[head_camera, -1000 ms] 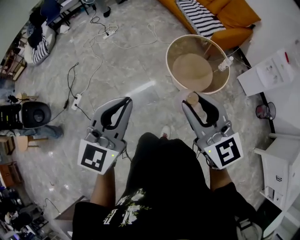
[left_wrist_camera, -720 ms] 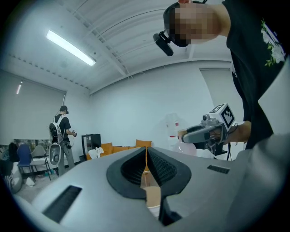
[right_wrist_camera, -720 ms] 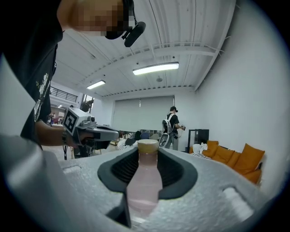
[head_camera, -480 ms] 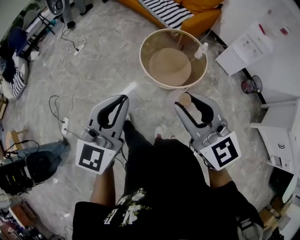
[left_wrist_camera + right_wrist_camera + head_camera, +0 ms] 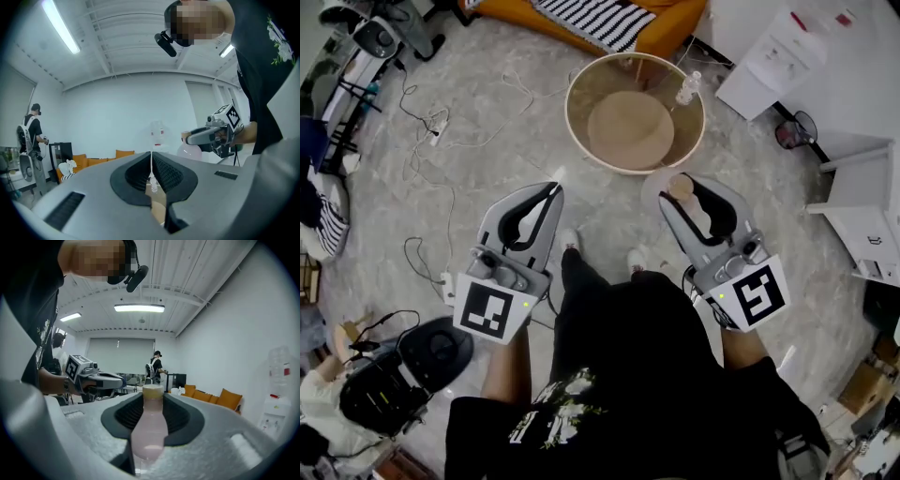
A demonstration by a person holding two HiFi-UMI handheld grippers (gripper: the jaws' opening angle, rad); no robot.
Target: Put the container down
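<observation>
My right gripper (image 5: pixel 679 193) is shut on a pale pink container (image 5: pixel 149 430) with a tan cap (image 5: pixel 681 186), held level in front of the body above the floor. In the right gripper view the container stands upright between the dark pads (image 5: pixel 180 416). My left gripper (image 5: pixel 549 195) hangs beside it at the left, its jaws shut with nothing between them; in the left gripper view only a thin slit shows between the left gripper's pads (image 5: pixel 165 172). There the right gripper (image 5: pixel 206 136) and the container (image 5: pixel 189 151) appear at the right.
A round glass-topped table (image 5: pixel 570 112) with a wooden base stands just ahead, a small clear bottle (image 5: pixel 685 88) on its right edge. An orange sofa (image 5: pixel 675 28) lies beyond it, white cabinets (image 5: pixel 853 187) at the right, cables (image 5: pixel 422 141) on the floor at the left.
The whole view has swung: the round table has shifted from the upper right toward the upper middle and sits closer to both grippers. The right gripper still holds the container; the left stays shut.
</observation>
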